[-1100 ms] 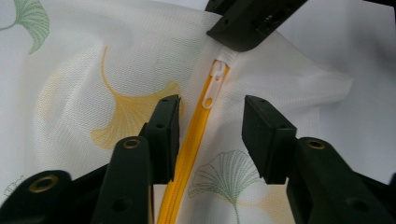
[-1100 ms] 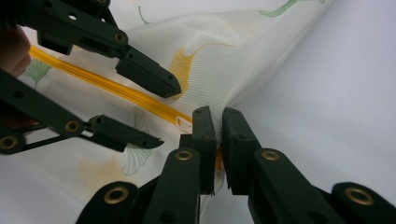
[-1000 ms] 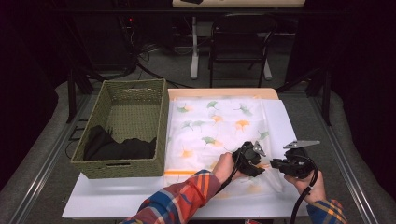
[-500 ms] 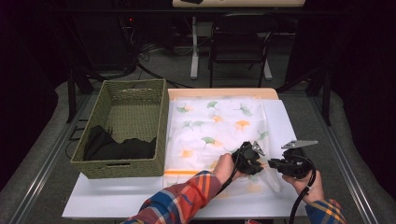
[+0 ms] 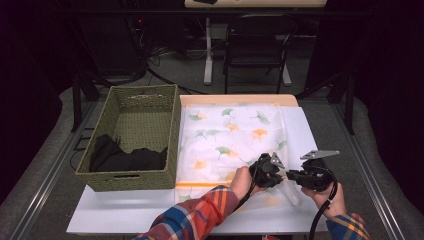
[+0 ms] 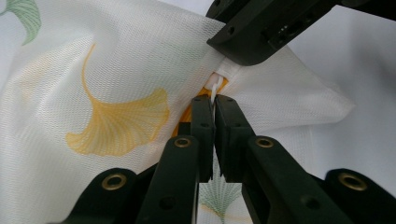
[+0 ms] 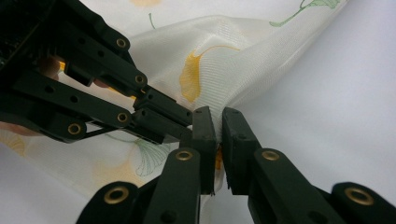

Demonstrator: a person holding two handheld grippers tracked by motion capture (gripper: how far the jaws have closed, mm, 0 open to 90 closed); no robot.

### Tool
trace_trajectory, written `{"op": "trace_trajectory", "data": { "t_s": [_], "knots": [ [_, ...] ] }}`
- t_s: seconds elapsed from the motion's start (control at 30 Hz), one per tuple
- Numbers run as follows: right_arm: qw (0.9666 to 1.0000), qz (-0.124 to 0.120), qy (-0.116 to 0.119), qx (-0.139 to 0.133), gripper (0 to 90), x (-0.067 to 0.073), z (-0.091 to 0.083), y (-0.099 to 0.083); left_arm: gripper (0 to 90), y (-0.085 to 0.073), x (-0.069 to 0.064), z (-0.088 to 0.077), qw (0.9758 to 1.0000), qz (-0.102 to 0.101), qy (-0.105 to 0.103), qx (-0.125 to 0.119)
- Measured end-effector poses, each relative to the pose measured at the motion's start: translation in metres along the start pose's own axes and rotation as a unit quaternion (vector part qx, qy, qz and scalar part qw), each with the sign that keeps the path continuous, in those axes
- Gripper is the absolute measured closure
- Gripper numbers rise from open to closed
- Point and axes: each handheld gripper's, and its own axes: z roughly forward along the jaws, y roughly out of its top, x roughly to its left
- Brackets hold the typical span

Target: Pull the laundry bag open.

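Surface: white table [image 5: 125,215], dark room behind.
Basket [image 5: 131,137]: black cloth [image 5: 122,159] inside.
Left gripper [image 6: 214,105]: just closed, pinching white zipper pull [image 6: 214,86].
Right gripper [image 7: 218,125]: clamps mesh bag [image 5: 225,135].

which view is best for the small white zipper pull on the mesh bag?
Left gripper view: the small white zipper pull sits close up, pinched between the left gripper pads at the orange zipper end of the white leaf-printed mesh bag. Right gripper view shows bag fabric bunched in both grippers; the pull is hidden. High view: too small to tell.
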Motion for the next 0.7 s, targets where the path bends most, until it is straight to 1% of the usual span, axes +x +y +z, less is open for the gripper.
{"op": "trace_trajectory", "data": {
  "t_s": [0.03, 0.07, 0.17, 0.23, 0.4, 0.47, 0.5, 0.6, 0.7],
  "knots": [
    [1.0000, 0.002, 0.000, 0.000, 84.9, 0.0000, -0.0001, -0.0002, 87.5, -0.0003, -0.0004, 0.0003, 1.0000, -0.001, 0.000, -0.003],
    [1.0000, 0.003, 0.000, 0.000, 84.9, -0.0002, -0.0003, -0.0003, 88.1, -0.0010, -0.0003, 0.0006, 0.9999, -0.007, -0.006, -0.009],
    [1.0000, 0.003, 0.000, -0.001, 84.9, -0.0003, 0.0003, -0.0002, 87.9, -0.0030, 0.0003, 0.0013, 0.9997, -0.015, -0.006, -0.017],
    [1.0000, 0.002, 0.000, 0.001, 84.9, -0.0001, 0.0001, 0.0003, 88.1, -0.0042, 0.0015, 0.0011, 0.9994, -0.025, -0.006, -0.023],
    [1.0000, 0.003, 0.000, -0.002, 85.0, -0.0004, -0.0001, 0.0007, 89.3, -0.0051, 0.0024, 0.0011, 0.9991, -0.030, -0.008, -0.031],
    [1.0000, 0.004, -0.001, -0.003, 85.0, -0.0009, 0.0001, 0.0007, 89.2, -0.0070, 0.0040, 0.0022, 0.9982, -0.041, -0.021, -0.040],
    [1.0000, 0.007, 0.001, 0.000, 85.0, -0.0010, -0.0005, 0.0006, 89.3, -0.0075, 0.0041, 0.0023, 0.9979, -0.044, -0.021, -0.042],
    [1.0000, 0.008, 0.001, -0.003, 85.1, -0.0017, -0.0008, -0.0001, 89.3, -0.0072, 0.0038, 0.0018, 0.9980, -0.042, -0.019, -0.042],
    [0.9999, 0.008, 0.001, -0.009, 85.0, -0.0015, -0.0008, -0.0003, 89.3, -0.0075, 0.0033, 0.0012, 0.9978, -0.046, -0.018, -0.045]
  ]
}}
